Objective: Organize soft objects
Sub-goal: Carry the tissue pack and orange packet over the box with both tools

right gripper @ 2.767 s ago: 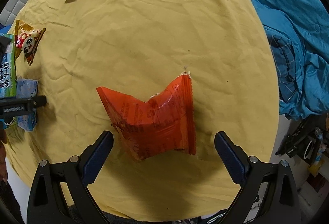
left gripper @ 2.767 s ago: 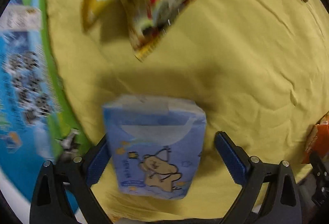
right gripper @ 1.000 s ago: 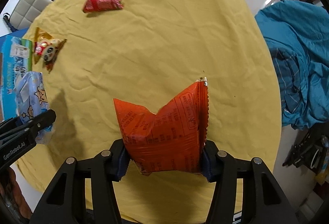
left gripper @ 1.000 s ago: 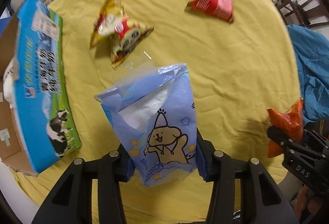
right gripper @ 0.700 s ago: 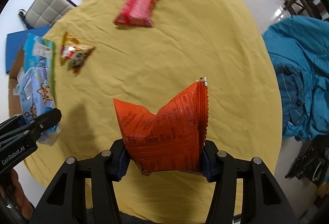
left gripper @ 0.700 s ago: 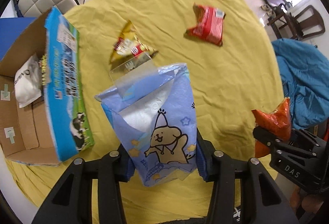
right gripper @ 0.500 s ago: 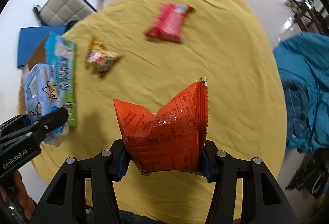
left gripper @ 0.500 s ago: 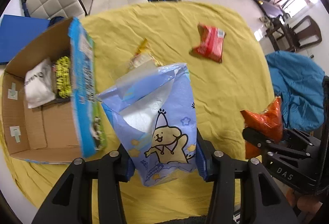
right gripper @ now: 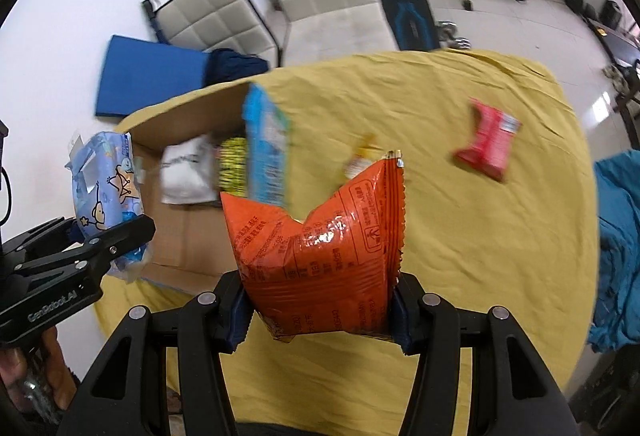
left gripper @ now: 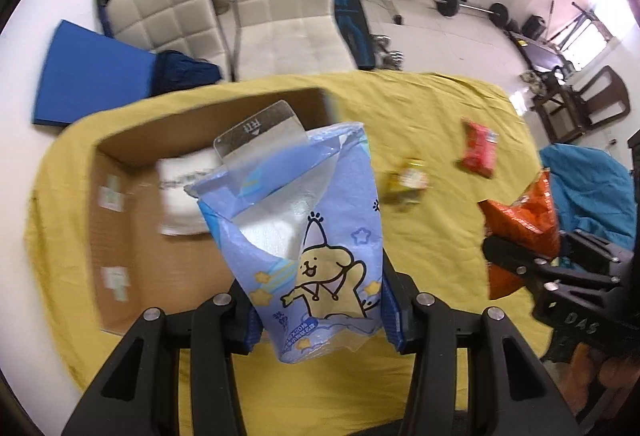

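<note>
Between the left jaws: the left gripper [left gripper: 320, 310] is pinching the blue tissue pack [left gripper: 308, 236] by its lower end, so the pack is hanging in the air over the open cardboard box [left gripper: 132, 236].
Right jaws: the right gripper [right gripper: 320, 316] is squeezing the orange snack bag [right gripper: 324, 252] the same way, up off the yellow-covered desk [right gripper: 480, 256] and just right of the box.
Box contents: a white pouch [right gripper: 186, 172] and something yellow-green [right gripper: 232, 166] are already lying inside.
Desk leftovers: a red snack bag [right gripper: 486, 144] and a small yellow packet [left gripper: 408, 178] are sitting well apart from the box.
Risk: both packs are only being gripped at the bottom, so I reckon slick film could be slipping out mid-carry. Also both grippers are heading for one box, so they could be bumping each other or the flap.
Count: two grippers, two packs in the air, two packs on the desk, two things in one box.
</note>
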`<state>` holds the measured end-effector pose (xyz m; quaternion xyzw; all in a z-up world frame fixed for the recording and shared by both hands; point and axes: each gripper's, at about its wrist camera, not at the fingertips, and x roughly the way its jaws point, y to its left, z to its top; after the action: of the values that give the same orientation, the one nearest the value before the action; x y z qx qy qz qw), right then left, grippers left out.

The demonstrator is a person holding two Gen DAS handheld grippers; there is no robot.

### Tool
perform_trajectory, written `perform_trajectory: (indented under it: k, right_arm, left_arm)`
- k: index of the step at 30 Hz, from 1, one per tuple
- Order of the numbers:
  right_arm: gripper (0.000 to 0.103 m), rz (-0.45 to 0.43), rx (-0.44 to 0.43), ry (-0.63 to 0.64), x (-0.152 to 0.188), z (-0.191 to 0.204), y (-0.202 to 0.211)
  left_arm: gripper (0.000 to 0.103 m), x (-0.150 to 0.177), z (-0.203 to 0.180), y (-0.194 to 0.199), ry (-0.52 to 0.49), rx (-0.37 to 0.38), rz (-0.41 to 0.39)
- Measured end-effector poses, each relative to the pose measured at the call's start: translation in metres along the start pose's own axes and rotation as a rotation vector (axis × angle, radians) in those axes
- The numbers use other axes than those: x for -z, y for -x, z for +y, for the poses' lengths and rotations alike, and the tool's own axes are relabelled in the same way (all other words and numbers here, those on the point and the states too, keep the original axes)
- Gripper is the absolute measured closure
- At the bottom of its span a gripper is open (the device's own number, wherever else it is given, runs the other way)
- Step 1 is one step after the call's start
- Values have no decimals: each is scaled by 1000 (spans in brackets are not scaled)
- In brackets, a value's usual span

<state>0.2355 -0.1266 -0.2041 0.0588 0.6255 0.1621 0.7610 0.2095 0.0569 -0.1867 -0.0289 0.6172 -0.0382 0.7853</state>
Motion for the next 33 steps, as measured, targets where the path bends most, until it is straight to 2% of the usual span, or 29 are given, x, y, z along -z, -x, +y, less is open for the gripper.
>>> perform_trajectory:
  k: [5, 9, 16, 24, 29, 33]
  right_arm:
    - [46, 31, -12, 26, -12, 67, -36]
    - [46, 78, 2, 42, -15, 109, -75]
    - [46, 171, 68, 8, -10, 137, -148]
    - [46, 235, 183, -20, -5, 139, -201]
    - [46, 253, 193, 1, -6, 149, -213]
    - [46, 307, 199, -14, -3, 149, -233]
  left_arm:
    - [59, -6, 72, 11, -3, -75, -8]
    - [59, -10, 119, 5, -4, -117, 13]
    - [59, -19, 182, -45, -13, -161, 110]
    - [59, -30, 221, -111, -4, -189, 218]
    - [59, -44, 224, -144, -30, -201, 267]
    - [58, -49, 224, -162, -47, -207, 293]
